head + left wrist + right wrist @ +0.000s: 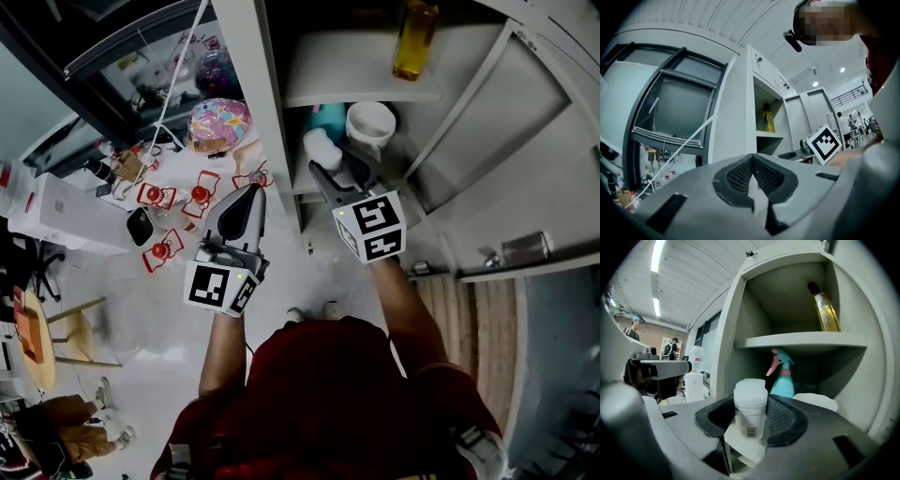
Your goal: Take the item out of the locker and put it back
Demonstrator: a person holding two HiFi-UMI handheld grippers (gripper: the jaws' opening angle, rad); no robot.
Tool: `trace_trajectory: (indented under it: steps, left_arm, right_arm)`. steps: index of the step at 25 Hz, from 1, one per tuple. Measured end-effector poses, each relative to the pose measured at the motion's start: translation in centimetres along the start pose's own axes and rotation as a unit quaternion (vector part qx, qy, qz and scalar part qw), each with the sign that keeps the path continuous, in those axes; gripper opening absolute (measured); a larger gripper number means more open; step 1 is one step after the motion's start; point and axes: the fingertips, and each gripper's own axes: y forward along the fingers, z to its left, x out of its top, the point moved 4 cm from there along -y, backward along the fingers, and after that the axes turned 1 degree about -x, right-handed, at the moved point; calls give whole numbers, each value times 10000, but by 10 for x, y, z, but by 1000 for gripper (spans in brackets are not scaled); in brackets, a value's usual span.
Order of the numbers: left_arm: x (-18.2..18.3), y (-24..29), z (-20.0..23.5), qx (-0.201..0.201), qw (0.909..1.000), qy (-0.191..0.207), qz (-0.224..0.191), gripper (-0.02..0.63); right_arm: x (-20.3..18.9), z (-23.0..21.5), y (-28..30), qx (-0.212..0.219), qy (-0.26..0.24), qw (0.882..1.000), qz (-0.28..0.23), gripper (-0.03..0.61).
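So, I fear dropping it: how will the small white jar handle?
The jar looks like stiff plastic, so it probably won't squash. Its smooth round wall may slip against the pads. Being taller than wide, it could tip when set down.

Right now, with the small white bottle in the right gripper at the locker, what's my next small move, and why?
Probably ease forward into the lower compartment, left of the teal spray bottle. The right gripper holds the white bottle upright just outside the opening, and that side looks free.
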Motion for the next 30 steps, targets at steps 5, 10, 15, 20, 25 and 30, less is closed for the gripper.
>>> trace_trajectory:
  steps: [5,10,15,20,25,30]
  left_arm:
    - [4,0,-10,-88,9999,18,-52,6]
    - [10,-1,-21,-160,9997,151,-87,6]
    - [20,-2,-31,-227,9993,276,-142,6]
    - [26,-4,-37,-271,9990,285,-205,6]
    - [31,-5,-42,-338,9987,285,-250,6]
    - [35,-7,-45,-354,9985,281,-305,6]
  right_arm:
    - [14,1,-19,39,112,9998,-172,195]
    - [28,1,-35,79,281,9990,-325,195]
    - [45,2,-52,182,385,9980,-456,195]
    - [68,3,-68,226,351,9970,-659,195]
    - [89,3,-80,255,317,9956,-847,195]
    - [105,0,-85,290,328,9946,-944,195]
